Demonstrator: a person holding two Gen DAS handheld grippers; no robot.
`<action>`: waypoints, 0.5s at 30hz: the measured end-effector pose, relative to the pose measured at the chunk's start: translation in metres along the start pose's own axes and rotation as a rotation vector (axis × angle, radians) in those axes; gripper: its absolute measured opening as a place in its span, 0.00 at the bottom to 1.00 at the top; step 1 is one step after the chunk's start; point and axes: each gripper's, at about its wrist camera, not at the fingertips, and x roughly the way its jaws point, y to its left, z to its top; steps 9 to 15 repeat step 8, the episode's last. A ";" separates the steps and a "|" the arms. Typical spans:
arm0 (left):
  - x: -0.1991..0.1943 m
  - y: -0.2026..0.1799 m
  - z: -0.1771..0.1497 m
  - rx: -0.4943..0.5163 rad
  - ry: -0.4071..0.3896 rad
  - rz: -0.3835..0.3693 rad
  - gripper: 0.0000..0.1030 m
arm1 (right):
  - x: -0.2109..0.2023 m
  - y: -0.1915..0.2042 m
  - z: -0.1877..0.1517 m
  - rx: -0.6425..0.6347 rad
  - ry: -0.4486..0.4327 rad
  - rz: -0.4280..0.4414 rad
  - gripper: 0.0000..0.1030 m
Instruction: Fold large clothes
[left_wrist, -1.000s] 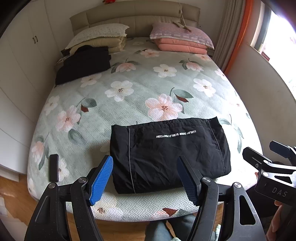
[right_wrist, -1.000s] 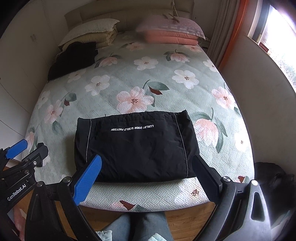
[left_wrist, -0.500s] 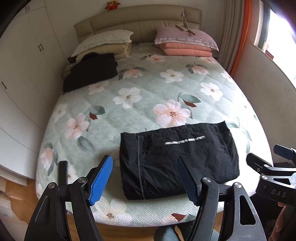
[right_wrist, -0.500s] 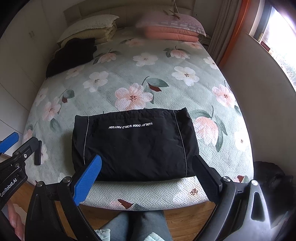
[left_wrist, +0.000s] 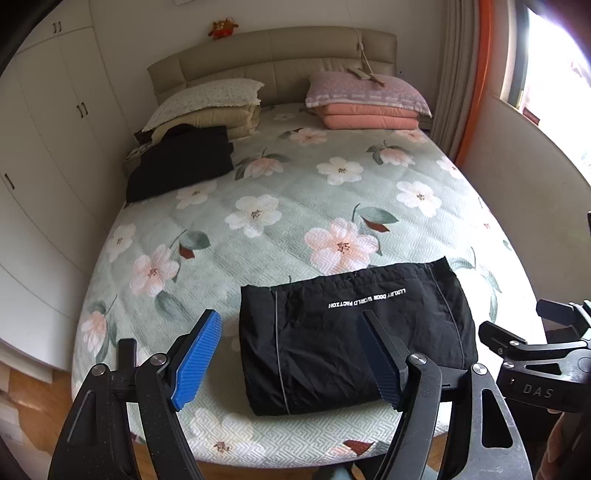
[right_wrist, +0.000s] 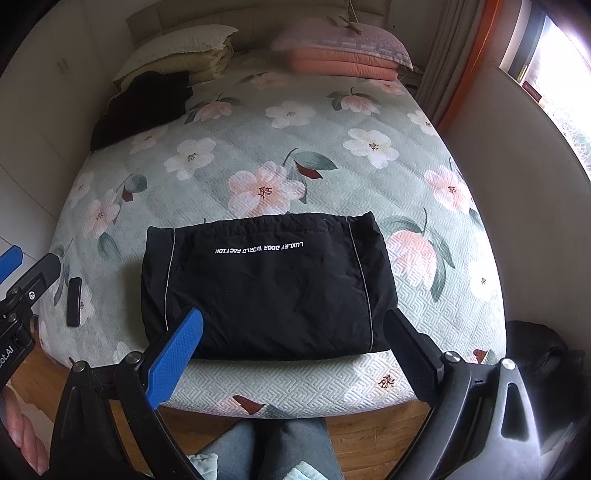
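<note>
A black garment (left_wrist: 354, 328) with white lettering lies folded into a flat rectangle near the foot edge of the bed; it also shows in the right wrist view (right_wrist: 266, 288). My left gripper (left_wrist: 291, 358) is open and empty, held off the bed's foot edge, short of the garment. My right gripper (right_wrist: 295, 347) is open and empty, also held back from the foot edge with the garment between its fingers in view. The right gripper's body (left_wrist: 535, 369) shows at the right of the left wrist view.
The bed (left_wrist: 295, 206) has a green floral quilt. A second folded black garment (left_wrist: 181, 162) lies at the far left by stacked pillows (left_wrist: 207, 107). Pink pillows (left_wrist: 369, 107) lie far right. A small black remote (right_wrist: 74, 301) lies at the near left corner. Wardrobes stand left, a wall right.
Both grippers have pulled back and tilted upward from the bed, so more of the headboard and wall shows. The folded garment has not moved. Both stay open.
</note>
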 end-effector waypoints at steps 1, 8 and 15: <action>0.000 0.000 0.000 -0.002 0.002 -0.002 0.75 | 0.001 0.000 -0.001 0.002 0.004 0.002 0.96; 0.003 0.004 -0.002 -0.017 0.001 0.017 0.75 | 0.004 0.001 -0.004 0.002 0.009 0.005 0.96; 0.003 0.004 -0.002 -0.017 0.001 0.017 0.75 | 0.004 0.001 -0.004 0.002 0.009 0.005 0.96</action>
